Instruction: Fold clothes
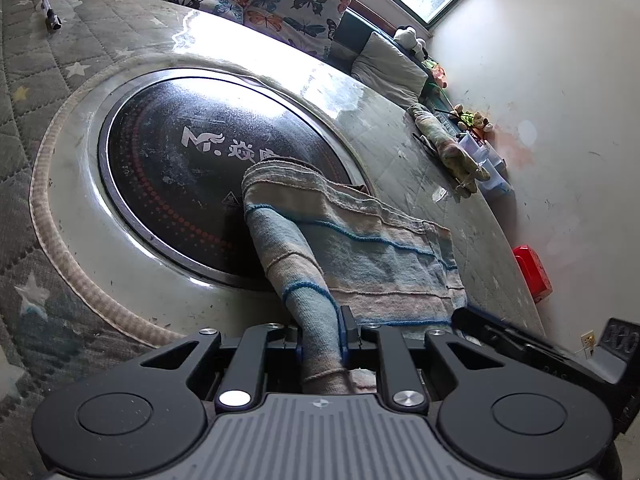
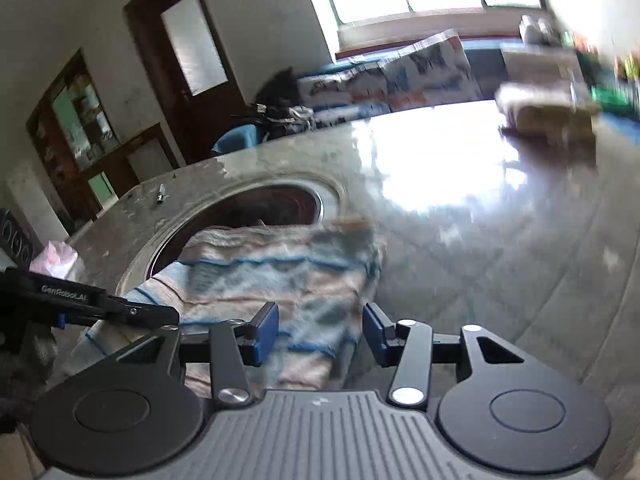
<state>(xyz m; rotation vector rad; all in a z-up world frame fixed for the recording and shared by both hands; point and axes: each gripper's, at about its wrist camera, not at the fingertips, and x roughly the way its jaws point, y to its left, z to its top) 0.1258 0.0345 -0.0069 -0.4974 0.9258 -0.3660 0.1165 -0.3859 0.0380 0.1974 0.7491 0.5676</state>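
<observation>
A striped blue, pink and beige towel [image 1: 352, 236] lies on the round table, partly over the black glass hotplate [image 1: 180, 168]. My left gripper [image 1: 320, 340] is shut on a bunched fold of the towel at its near edge. In the right wrist view the same towel [image 2: 280, 276] lies flat in front of my right gripper [image 2: 320, 336], which is open with its blue pads [image 2: 266, 334] just above the towel's near edge. The left gripper [image 2: 120, 312] shows at the left of that view, on the towel's corner.
The table [image 1: 420, 152] has a quilted star-patterned cover. A rolled cloth [image 1: 448, 148] and clear containers [image 1: 480, 156] lie near its far edge. A small dark tool [image 1: 52, 16] lies far left. A butterfly-print sofa [image 1: 280, 4] and a red box [image 1: 532, 272] stand beyond.
</observation>
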